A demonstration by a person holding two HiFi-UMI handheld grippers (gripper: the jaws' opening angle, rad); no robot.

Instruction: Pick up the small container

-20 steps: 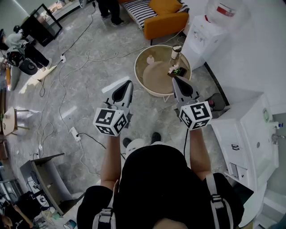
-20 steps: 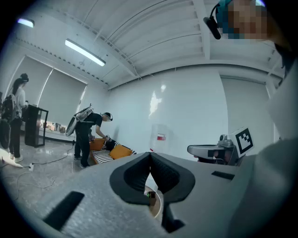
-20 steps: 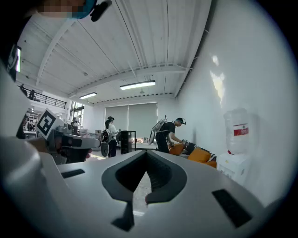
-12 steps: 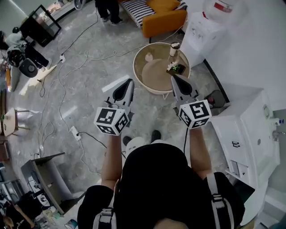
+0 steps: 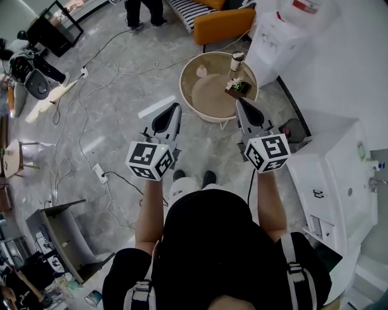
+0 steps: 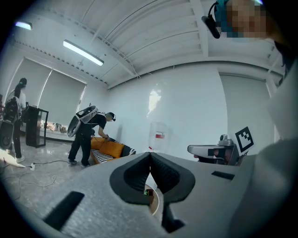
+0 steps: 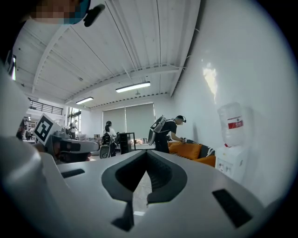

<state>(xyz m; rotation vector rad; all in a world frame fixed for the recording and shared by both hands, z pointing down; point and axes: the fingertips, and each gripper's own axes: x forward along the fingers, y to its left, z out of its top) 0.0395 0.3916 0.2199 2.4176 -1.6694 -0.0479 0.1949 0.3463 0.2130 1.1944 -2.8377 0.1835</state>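
Observation:
In the head view a round beige table stands on the floor ahead of me. On its far right side a small cylindrical container with a dark lid stands upright. A small dark pot with a green and pink plant sits just in front of it, and a small pale object lies further left. My left gripper is shut and empty, short of the table's near left rim. My right gripper is shut and empty, its tip just short of the plant pot. Between the left gripper's jaws shows the plant. The right gripper view shows floor.
A white water dispenser stands right of the table and an orange sofa behind it. A white cabinet is close on my right. Cables run over the floor on the left. A person stands beyond the sofa.
The table and its objects have slid a little up the head view, and my feet have shifted. Both grippers stay shut and level in front of me.

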